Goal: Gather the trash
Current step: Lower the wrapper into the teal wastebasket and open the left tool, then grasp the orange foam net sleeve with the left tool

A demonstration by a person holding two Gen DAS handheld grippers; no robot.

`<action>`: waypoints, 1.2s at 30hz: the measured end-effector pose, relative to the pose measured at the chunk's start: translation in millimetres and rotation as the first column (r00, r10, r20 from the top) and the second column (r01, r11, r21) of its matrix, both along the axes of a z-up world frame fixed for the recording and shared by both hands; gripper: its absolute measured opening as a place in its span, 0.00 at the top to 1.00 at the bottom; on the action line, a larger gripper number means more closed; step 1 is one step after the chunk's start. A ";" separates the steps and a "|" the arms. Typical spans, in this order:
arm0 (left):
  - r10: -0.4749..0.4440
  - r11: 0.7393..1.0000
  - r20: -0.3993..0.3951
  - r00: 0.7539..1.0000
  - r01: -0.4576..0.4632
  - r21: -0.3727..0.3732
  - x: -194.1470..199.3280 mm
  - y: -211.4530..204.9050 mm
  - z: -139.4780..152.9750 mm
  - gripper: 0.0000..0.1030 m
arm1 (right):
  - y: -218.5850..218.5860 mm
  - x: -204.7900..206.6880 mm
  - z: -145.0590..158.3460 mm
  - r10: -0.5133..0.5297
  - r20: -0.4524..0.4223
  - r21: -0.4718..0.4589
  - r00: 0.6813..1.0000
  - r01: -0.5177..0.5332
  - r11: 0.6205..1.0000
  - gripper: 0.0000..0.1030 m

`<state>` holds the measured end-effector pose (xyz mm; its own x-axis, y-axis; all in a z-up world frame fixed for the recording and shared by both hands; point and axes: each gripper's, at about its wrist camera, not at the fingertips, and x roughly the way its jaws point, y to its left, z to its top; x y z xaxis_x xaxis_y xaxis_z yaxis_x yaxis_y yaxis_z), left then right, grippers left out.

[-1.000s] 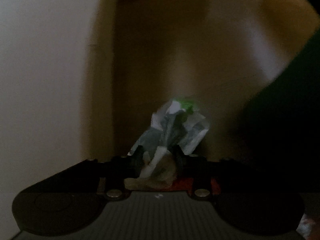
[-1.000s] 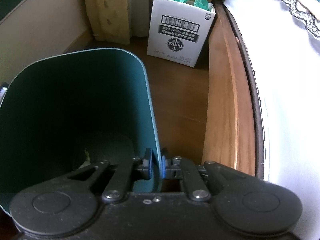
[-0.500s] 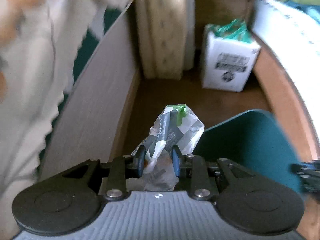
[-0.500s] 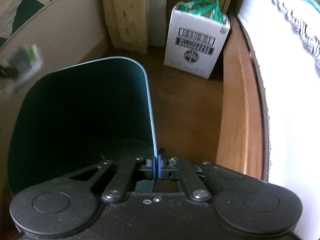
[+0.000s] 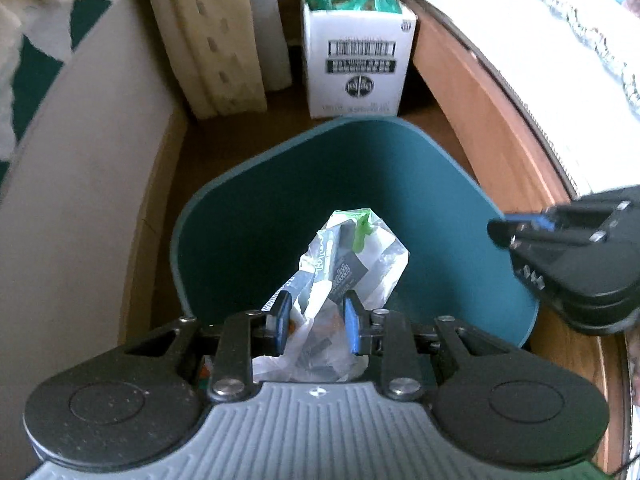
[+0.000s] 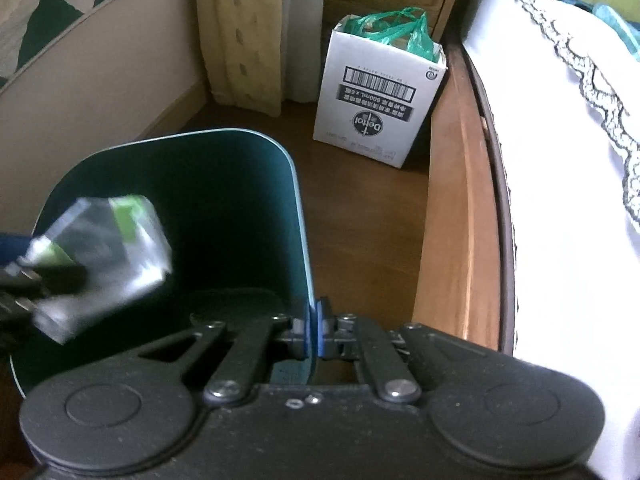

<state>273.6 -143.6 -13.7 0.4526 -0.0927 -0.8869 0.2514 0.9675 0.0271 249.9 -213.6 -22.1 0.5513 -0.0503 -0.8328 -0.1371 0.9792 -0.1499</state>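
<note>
A crumpled clear plastic wrapper (image 5: 344, 264) with grey, white and green print is pinched in my left gripper (image 5: 316, 324), which hangs over the open mouth of a dark green bin (image 5: 420, 184). In the right wrist view the same wrapper (image 6: 104, 256) shows blurred above the bin's left side. My right gripper (image 6: 313, 328) is shut on the right wall of the green bin (image 6: 224, 200), near its rim. That right gripper (image 5: 516, 232) also appears at the right edge of the left wrist view.
A white cardboard box (image 6: 380, 108) lined with a green plastic bag stands on the brown floor behind the bin. A wooden bed frame (image 6: 456, 220) with white bedding (image 6: 560, 160) runs along the right. A beige panel (image 5: 80, 200) and a curtain (image 5: 212, 40) close the left.
My left gripper rose with the wrapper from a dark low spot and now hangs over the bin. My right gripper's jaws closed onto the bin's wall.
</note>
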 end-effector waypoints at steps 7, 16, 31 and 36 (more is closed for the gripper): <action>0.014 1.000 -0.031 0.999 -0.014 0.011 8.7 -6.0 -21.8 0.74 | 3.8 -6.0 15.0 0.026 0.063 -0.033 0.998 -0.024 0.999 0.99; 0.007 1.000 -0.066 0.998 -0.005 0.021 6.5 -9.8 -32.7 0.73 | 8.0 -6.9 18.9 0.047 0.080 -0.060 0.996 -0.042 0.997 0.98; 0.001 1.000 0.054 0.999 -0.001 -0.017 -24.0 32.5 2.0 0.34 | 15.0 -15.0 21.6 0.087 0.069 -0.081 0.994 -0.081 0.993 0.98; 0.016 0.999 0.095 0.995 -0.013 -0.032 -47.6 59.8 18.1 0.34 | 18.6 -24.7 21.1 0.105 0.042 -0.111 0.994 -0.100 0.989 0.98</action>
